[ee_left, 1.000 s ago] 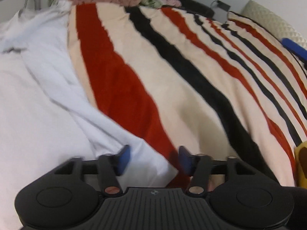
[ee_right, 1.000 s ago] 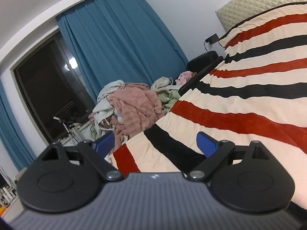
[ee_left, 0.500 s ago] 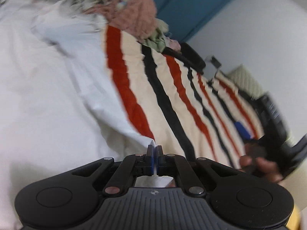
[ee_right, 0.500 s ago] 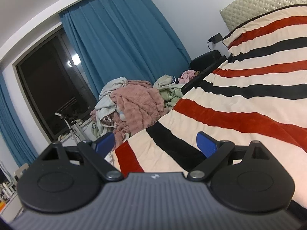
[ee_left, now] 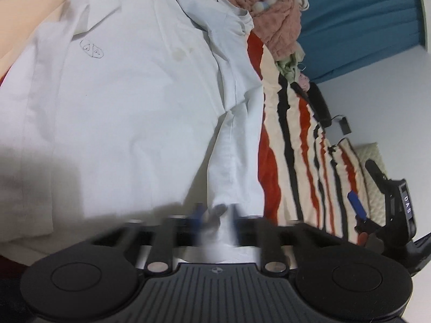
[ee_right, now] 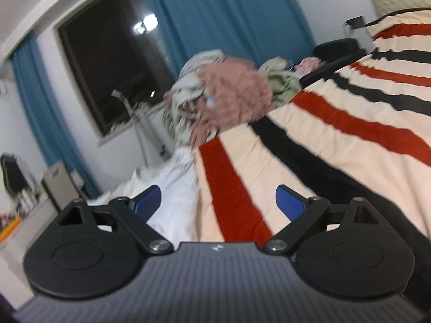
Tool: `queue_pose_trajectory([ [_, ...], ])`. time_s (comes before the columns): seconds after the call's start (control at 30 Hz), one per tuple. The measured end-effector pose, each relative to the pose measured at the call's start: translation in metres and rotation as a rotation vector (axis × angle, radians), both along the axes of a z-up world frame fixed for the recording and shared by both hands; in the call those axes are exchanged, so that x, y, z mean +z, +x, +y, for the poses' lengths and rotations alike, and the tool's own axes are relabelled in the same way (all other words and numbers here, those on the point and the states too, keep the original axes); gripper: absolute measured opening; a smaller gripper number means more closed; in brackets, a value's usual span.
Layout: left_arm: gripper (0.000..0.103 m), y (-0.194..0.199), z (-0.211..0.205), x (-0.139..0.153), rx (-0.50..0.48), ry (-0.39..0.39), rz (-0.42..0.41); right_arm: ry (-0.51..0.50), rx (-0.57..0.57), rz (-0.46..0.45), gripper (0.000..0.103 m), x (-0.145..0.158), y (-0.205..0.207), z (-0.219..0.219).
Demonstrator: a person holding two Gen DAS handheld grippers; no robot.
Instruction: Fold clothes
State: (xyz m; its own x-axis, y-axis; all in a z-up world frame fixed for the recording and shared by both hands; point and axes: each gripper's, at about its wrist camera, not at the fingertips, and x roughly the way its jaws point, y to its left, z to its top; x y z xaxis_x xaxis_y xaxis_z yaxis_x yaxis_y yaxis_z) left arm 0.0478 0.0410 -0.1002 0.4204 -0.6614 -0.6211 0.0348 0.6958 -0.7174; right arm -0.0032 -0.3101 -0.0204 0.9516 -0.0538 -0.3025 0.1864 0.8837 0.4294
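The left tongs [ee_left: 214,214] are opening, their blue pads smeared by blur, with a strip of the white shirt [ee_left: 129,102] lying between them; whether the pads still press on the cloth is hard to tell through the blur, though they appear to stand apart from it. That strip is the shirt's sleeve [ee_left: 237,161], which runs away from the tongs along the shirt's right edge in the left wrist view. The shirt itself is spread flat across the bed, with a small outlined emblem [ee_left: 92,48] on its chest, and it covers much of the striped blanket [ee_left: 296,161], whose cream, red and black bands show to the right of it. The right tongs [ee_right: 218,203] are spread wide with nothing between their pads, held above the blanket near the shirt's edge [ee_right: 177,188]; from the left wrist view they appear at the far right with a hand gripping the handle. Beyond the shirt, at the far edge of the bed, sits a heap of clothes [ee_right: 231,97], pink and pale green, in front of a blue curtain [ee_right: 223,13] and a dark window [ee_right: 107,62].
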Motion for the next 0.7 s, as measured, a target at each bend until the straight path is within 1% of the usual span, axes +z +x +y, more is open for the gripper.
queue_pose_trajectory([
  [0.03,0.062,0.0,-0.007,0.0,-0.012,0.016,-0.015,-0.014,0.015,0.011,0.093,-0.001,0.002,0.005],
  [0.1,0.064,0.002,-0.017,0.0,-0.053,0.061,-0.039,-0.038,0.034,0.022,0.093,-0.001,0.005,0.012],
  [0.13,0.062,0.003,-0.021,-0.001,-0.075,0.093,-0.041,-0.046,0.043,0.028,0.093,-0.001,0.006,0.016],
  [0.2,0.05,0.005,-0.026,-0.004,-0.088,0.151,-0.03,-0.053,0.055,0.041,0.093,-0.002,0.008,0.018],
  [0.23,0.036,0.004,-0.024,-0.006,-0.085,0.147,-0.019,-0.056,0.061,0.047,0.093,-0.003,0.009,0.019],
  [0.27,0.018,0.004,-0.023,-0.007,-0.083,0.142,-0.009,-0.059,0.063,0.054,0.093,-0.003,0.01,0.021],
  [0.33,0.006,-0.001,-0.022,-0.01,-0.081,0.133,0.01,-0.065,0.066,0.064,0.093,-0.004,0.01,0.022],
  [0.37,0.002,-0.004,-0.022,-0.009,-0.082,0.15,0.004,-0.065,0.068,0.064,0.093,-0.004,0.009,0.023],
  [0.5,0.002,-0.021,-0.027,0.003,-0.101,0.272,-0.066,-0.064,0.08,0.061,0.093,-0.002,0.007,0.025],
  [0.6,0.005,-0.039,-0.04,0.014,-0.145,0.319,-0.123,-0.064,0.097,0.063,0.093,-0.001,0.006,0.027],
  [0.63,0.017,-0.041,-0.042,0.017,-0.169,0.325,-0.125,-0.065,0.101,0.063,0.093,-0.001,0.005,0.028],
  [0.67,0.037,-0.043,-0.043,0.021,-0.193,0.323,-0.118,-0.066,0.104,0.062,0.093,0.0,0.005,0.029],
  [0.7,0.045,-0.043,-0.043,0.025,-0.211,0.318,-0.113,-0.066,0.107,0.06,0.093,0.0,0.004,0.029],
])
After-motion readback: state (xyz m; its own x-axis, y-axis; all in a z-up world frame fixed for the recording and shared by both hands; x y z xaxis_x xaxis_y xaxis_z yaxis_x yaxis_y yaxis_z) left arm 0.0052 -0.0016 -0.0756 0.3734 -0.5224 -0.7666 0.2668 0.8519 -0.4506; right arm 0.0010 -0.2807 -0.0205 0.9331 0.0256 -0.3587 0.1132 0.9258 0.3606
